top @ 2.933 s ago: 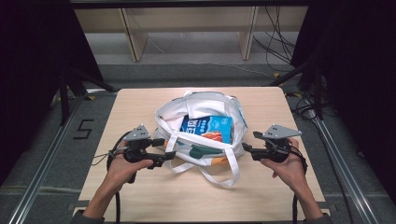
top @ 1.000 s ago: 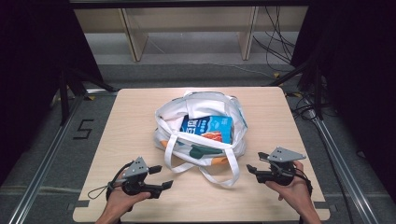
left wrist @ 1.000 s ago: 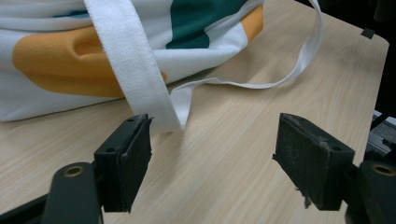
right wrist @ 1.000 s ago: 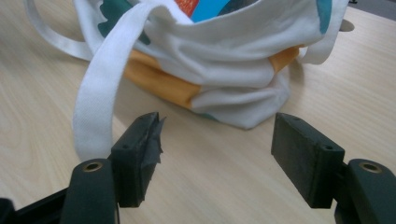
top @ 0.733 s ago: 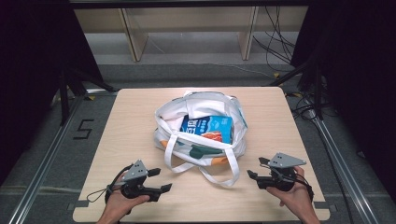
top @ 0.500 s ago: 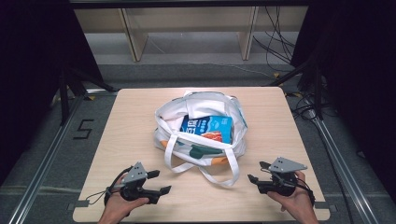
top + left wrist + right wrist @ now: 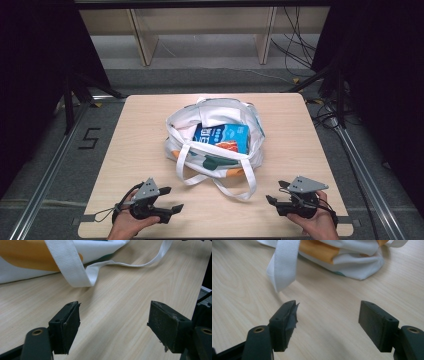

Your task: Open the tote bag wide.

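Item: white tote bag (image 7: 212, 142), lying open near the middle of the light wooden tabletop (image 7: 140, 130). Its mouth faces up and toward the far side; the long axis runs roughly left to right. Orange and green patches show on the near side panel.

Contents: a blue packet (image 7: 222, 137) lying flat in the opening, with an orange picture toward its near right corner.

Straps: two white handle loops (image 7: 220, 182) trail over the near side onto the tabletop, the longer loop reaching toward the near right.

Left hand-held gripper (image 7: 169, 199): at the near left edge, held in a hand (image 7: 131, 226), jaws spread wide with bare wood between them, pointing right toward the strap.

Right hand-held gripper (image 7: 276, 193): at the near right edge, held in a hand (image 7: 315, 226), jaws spread, nothing between them, pointing left. Both sit apart from the bag.
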`<state>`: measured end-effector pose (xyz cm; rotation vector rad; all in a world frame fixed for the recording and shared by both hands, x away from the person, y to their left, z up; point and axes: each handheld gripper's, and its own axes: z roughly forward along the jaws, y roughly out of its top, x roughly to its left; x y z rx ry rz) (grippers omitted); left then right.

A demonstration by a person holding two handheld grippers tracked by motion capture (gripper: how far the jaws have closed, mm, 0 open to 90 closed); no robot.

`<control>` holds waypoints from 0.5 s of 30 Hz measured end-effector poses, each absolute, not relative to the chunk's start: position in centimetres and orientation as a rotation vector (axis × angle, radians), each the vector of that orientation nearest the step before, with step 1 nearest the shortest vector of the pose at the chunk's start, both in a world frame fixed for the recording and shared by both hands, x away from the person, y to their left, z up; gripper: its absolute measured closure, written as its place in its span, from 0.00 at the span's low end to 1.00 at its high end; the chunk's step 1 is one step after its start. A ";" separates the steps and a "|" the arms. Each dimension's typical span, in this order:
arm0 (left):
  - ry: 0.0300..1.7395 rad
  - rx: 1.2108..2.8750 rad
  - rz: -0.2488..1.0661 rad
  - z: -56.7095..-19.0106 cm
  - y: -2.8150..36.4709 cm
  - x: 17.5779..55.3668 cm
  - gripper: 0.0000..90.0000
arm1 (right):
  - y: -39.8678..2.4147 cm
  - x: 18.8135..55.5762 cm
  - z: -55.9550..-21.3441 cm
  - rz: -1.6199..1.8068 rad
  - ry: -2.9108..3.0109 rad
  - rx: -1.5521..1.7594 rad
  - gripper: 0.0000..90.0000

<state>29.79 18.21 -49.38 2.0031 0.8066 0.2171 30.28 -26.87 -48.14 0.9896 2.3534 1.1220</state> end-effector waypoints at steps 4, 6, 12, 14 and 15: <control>0.801 2.015 0.205 -49.5 18.0 29.3 0.28 | -27.0 29.6 -48.3 1.121 2.369 1.050 0.35; 0.793 2.023 0.207 -49.5 18.0 29.3 0.27 | -27.1 29.6 -48.4 1.125 2.359 1.032 0.35; 0.803 2.033 0.206 -49.9 17.9 29.1 0.27 | -27.4 29.2 -48.7 1.127 2.379 1.007 0.35; 0.803 2.024 0.230 -49.9 18.0 29.0 0.27 | -27.5 29.0 -48.7 1.117 2.374 1.007 0.35; 0.803 2.024 0.230 -49.9 18.0 29.0 0.27 | -27.5 29.0 -48.7 1.117 2.374 1.007 0.35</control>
